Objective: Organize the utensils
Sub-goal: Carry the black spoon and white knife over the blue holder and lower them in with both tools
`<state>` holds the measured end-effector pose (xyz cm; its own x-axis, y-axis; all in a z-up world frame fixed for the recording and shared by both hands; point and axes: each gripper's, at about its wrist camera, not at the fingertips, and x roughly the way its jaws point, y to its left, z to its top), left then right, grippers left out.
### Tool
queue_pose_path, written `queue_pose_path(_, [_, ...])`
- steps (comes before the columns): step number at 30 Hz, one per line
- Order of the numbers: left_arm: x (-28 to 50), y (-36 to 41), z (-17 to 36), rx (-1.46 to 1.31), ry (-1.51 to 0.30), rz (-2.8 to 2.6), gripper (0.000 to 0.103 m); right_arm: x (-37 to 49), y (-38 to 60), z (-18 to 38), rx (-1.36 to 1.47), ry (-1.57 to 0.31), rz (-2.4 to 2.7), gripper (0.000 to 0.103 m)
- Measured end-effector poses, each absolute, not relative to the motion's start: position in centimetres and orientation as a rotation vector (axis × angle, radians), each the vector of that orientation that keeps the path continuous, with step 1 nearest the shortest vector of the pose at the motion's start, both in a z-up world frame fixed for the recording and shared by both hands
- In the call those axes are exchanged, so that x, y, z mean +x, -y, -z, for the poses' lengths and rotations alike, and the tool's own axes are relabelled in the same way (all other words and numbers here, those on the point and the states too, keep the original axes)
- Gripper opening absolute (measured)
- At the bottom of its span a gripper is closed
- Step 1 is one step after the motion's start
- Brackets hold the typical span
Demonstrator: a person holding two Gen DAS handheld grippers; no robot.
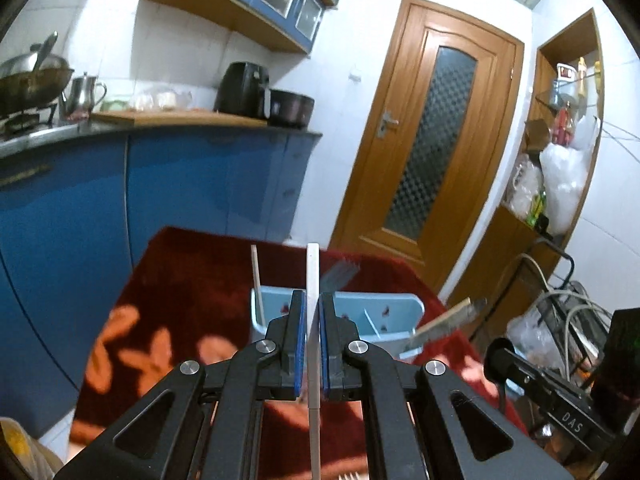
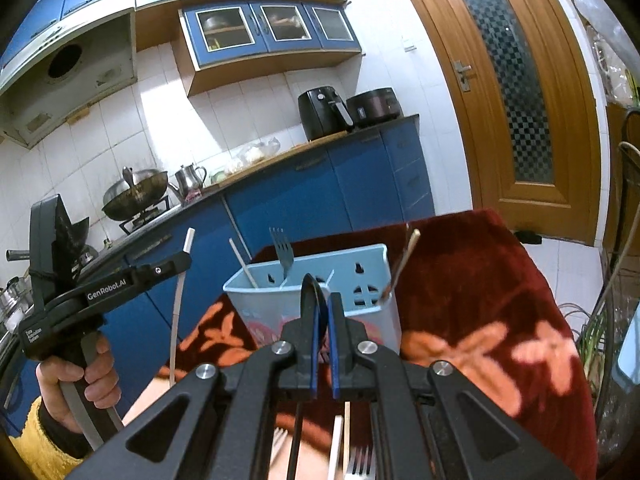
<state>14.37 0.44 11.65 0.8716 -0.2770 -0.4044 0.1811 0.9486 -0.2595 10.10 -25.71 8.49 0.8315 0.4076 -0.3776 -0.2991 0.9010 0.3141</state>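
Observation:
My left gripper point(image 1: 313, 304) is shut on a white utensil handle point(image 1: 313, 280), held upright above the red table; it shows in the right wrist view point(image 2: 182, 268) with the white handle point(image 2: 178, 312) hanging down. A light blue utensil holder point(image 1: 376, 312) stands just beyond it, also in the right wrist view point(image 2: 316, 300), holding a fork point(image 2: 282, 252) and a chopstick point(image 2: 242, 260). My right gripper point(image 2: 325, 300) is shut on a black utensil point(image 2: 312, 292), close in front of the holder. More utensils point(image 2: 352, 452) lie on the table beneath it.
The table has a red flowered cloth point(image 2: 480, 312). Blue kitchen cabinets point(image 1: 160, 192) stand behind, with a wok point(image 2: 134, 196) and an air fryer point(image 2: 324, 112) on the counter. A wooden door point(image 1: 432, 140) is to the right, and cluttered shelves point(image 1: 560, 152) beside it.

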Motion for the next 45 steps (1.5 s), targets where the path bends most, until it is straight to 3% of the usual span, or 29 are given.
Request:
queue_pose_path(20, [19.8, -1.1, -16.3, -0.2, -0.17, 0.097, 0.006, 16.3, 26.1, -10.2, 0.284, -0.378, -0.302, 0.006])
queue_pose_path(32, [22.5, 1.5, -12.7, -0.145, -0.059, 0.044, 0.006, 20.1, 24.6, -9.8, 0.219, -0.313, -0.293, 0.006])
queue_pose_path(45, [21.7, 2.2, -8.8, -0.109, -0.076, 0.064, 0.006, 21.0, 22.6, -8.6, 0.096, -0.237, -0.308, 0.006])
